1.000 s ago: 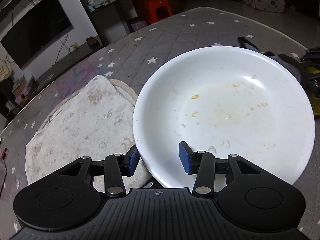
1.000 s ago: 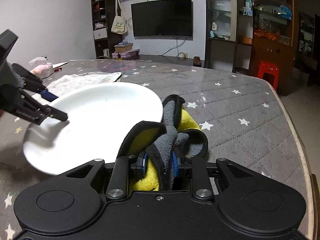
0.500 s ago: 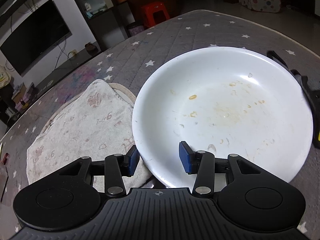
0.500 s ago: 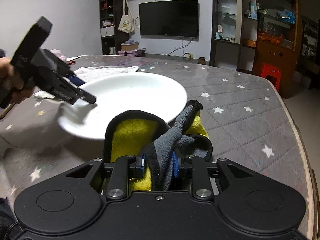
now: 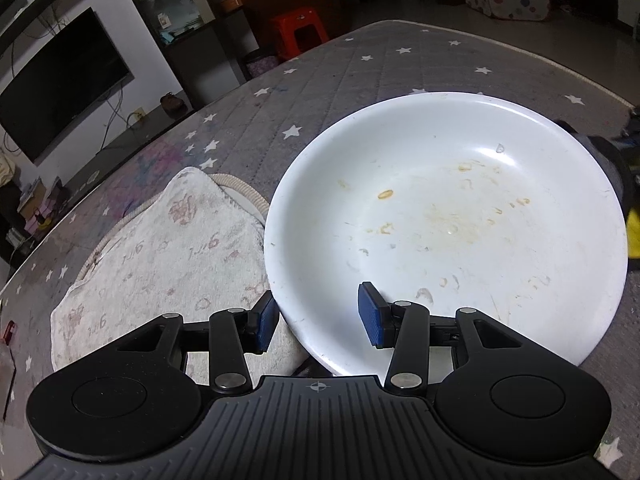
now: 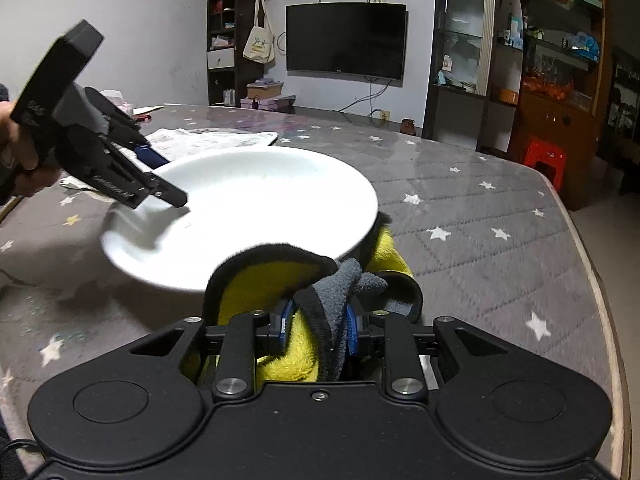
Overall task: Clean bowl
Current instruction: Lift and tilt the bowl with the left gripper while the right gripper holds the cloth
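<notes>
No legible writing. White bowl (image 5: pixel 444 216) (yellowish residue inside) is lifted over the star-print tablecloth (image 6: pixel 480 216), its rim clamped by the left gripper (image 5: pixel 316 316). Right gripper (image 6: pixel 316 328) grips a yellow-grey cloth (image 6: pixel 280 284).

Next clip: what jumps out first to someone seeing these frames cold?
A wide white bowl, smeared inside with yellowish food residue, is lifted tilted off the star-quilted table, with the left gripper clamped on its near rim. Just beside its far edge, the right gripper holds a bunched yellow-and-grey cleaning cloth, not yet inside the bowl.
</notes>
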`<state>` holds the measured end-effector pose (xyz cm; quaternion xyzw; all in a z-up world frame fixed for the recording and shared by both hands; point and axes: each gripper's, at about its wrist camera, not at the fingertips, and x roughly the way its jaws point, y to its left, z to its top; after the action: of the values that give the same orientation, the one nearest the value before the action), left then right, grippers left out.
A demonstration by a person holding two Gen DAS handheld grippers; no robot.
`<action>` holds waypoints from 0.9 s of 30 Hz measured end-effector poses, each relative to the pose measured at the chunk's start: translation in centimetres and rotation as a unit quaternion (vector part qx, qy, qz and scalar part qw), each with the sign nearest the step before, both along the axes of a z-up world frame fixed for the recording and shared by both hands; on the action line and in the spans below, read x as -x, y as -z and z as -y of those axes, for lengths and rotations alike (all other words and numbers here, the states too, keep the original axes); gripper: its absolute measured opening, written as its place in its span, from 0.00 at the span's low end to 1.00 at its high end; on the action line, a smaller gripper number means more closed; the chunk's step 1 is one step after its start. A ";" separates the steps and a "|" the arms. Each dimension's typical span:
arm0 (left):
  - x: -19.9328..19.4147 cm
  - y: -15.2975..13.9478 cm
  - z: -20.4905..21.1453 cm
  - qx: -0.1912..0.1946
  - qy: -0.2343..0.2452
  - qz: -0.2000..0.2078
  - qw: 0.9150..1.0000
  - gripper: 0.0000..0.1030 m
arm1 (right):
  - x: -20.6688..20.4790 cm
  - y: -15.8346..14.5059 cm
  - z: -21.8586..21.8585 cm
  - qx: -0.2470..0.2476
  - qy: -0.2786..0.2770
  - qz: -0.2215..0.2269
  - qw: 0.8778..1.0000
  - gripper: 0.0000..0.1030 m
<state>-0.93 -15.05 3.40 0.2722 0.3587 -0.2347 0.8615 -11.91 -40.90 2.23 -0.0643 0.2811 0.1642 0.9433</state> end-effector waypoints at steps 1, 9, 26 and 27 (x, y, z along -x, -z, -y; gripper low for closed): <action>0.0 0.0 0.0 -0.001 -0.001 0.000 1.000 0.45 | -0.3 0.0 0.1 0.001 -0.001 0.001 1.000 0.27; 0.1 0.0 0.2 0.000 -0.006 0.001 1.000 0.45 | -3.2 0.2 1.5 0.003 -0.009 0.005 1.000 0.27; 1.2 0.3 2.0 -0.043 -0.043 0.036 0.998 0.47 | -6.0 0.3 2.9 -0.018 0.009 -0.010 1.000 0.26; 1.1 0.3 2.0 -0.042 -0.044 0.035 0.998 0.47 | -5.6 0.3 2.9 -0.021 0.012 -0.013 1.000 0.26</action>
<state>-2.07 -17.06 3.12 0.2996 0.3499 -0.1715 0.8709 -6.28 -43.75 1.93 -0.0395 0.2905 0.1599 0.9426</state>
